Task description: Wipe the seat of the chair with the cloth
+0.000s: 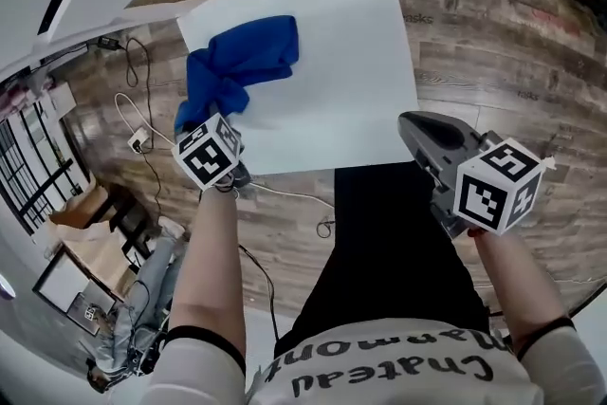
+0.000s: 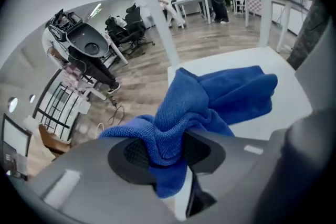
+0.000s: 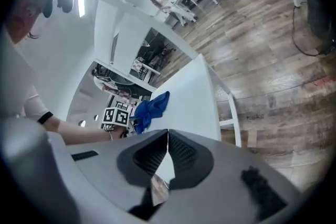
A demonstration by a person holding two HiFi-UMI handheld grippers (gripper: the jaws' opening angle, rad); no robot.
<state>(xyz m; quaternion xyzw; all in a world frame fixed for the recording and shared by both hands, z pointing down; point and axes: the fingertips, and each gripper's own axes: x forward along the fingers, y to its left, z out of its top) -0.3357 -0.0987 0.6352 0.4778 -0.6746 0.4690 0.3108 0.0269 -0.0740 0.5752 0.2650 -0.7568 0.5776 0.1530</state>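
Here, one cloth [image 1: 243, 59] in left claw [image 1: 220, 122], one white seat [image 1: 341, 62], right claw [image 1: 414, 130] closed empty.

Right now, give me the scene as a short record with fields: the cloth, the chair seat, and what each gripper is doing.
cloth: blue, bunched, lying on the left part of the seat, one end pinched
seat: white, flat
left gripper: shut on the cloth, at the seat's near left edge
right gripper: jaws together, nothing between them, by the seat's near right corner
floor: wood planks
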